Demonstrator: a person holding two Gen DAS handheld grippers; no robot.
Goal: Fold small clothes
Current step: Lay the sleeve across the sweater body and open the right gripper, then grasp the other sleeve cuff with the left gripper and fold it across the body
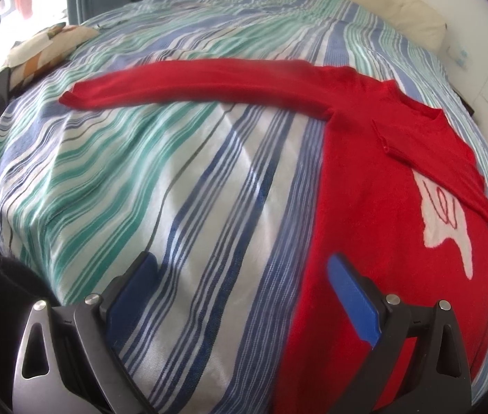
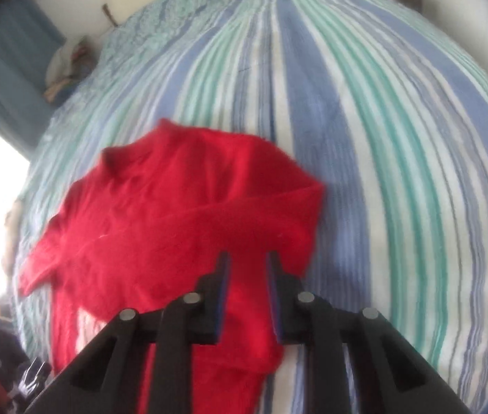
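A red sweater [image 1: 375, 186] is lying spread on a bed whose blue, green and white striped cover [image 1: 147, 179] is filling both views, one sleeve stretching out sideways and the other folded across its chest. A patterned pillow [image 1: 42, 50] is sitting near the bright window, with a pale wall behind. The left gripper [image 1: 244, 276] is hovering wide apart at the sweater's edge, gripping nothing. The right gripper [image 2: 248, 262] is hanging above the sweater, jaws narrowly apart; whether they pinch fabric I cannot tell.
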